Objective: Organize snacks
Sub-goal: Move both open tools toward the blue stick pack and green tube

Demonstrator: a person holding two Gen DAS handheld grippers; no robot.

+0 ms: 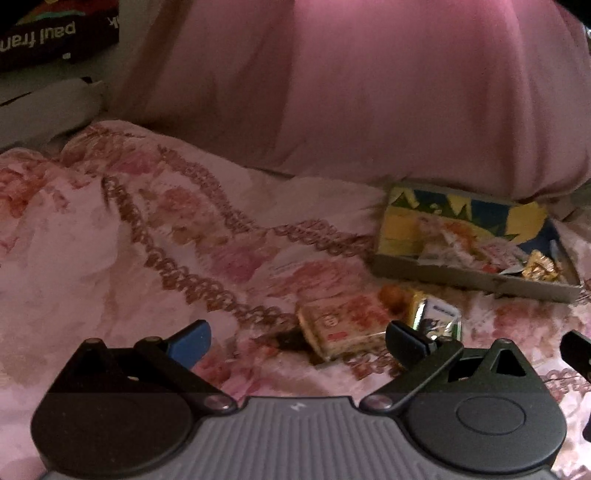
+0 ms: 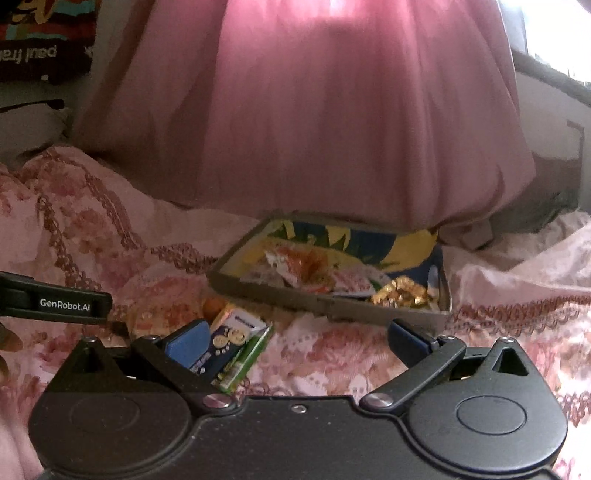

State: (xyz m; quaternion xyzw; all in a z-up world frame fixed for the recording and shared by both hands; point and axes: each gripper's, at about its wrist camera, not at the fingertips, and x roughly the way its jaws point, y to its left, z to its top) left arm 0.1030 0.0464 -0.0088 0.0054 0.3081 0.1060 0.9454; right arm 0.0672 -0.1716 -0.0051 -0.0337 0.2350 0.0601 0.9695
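Observation:
On a pink floral bedspread (image 1: 110,236) lies a shallow grey box (image 1: 469,278) with a yellow and blue lining, holding several wrapped snacks and gold-foil sweets (image 1: 541,266). In front of it lie a red and cream snack pack (image 1: 345,325), a small orange sweet (image 1: 393,295) and a green and blue packet (image 1: 437,319). My left gripper (image 1: 299,341) stands open just short of the red pack, which lies between its fingers' line. In the right wrist view, my right gripper (image 2: 299,341) is open, the green and blue packet (image 2: 236,343) beside its left finger and the grey box (image 2: 325,306) ahead.
A large pink pillow (image 1: 369,92) rises right behind the box. A dark printed bag (image 1: 44,33) stands at the back left. The left gripper's arm (image 2: 55,301) reaches in from the left of the right wrist view. Bare bedspread spreads to the left.

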